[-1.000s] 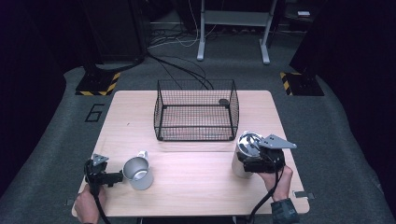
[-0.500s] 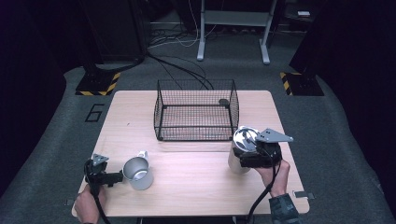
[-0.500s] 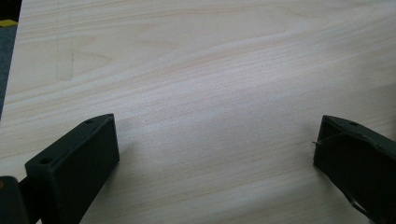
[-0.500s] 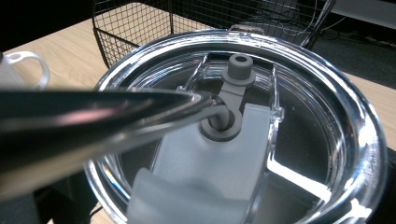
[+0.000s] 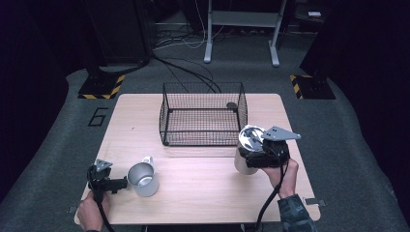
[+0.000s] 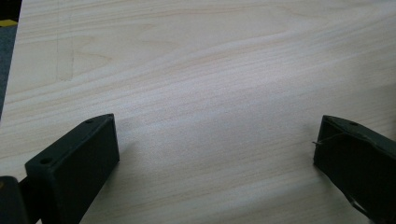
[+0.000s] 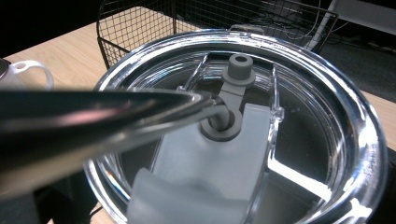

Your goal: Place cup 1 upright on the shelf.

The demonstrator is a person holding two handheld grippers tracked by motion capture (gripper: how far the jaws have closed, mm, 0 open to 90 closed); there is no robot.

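The right gripper (image 5: 249, 157), clamped on the shiny steel tumbler (image 5: 245, 153) with clear lid, has moved toward the black wire basket (image 5: 203, 116); the left gripper (image 5: 123, 182) stays open.

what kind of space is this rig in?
Probably a lab or recording studio, not a home: a lone wooden table on grey carpet, hazard-striped stand bases, loose floor cables, dark surroundings.

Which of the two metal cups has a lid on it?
The steel tumbler on the right, held at the right gripper, wears a clear lid. The handled mug near the left gripper is open.
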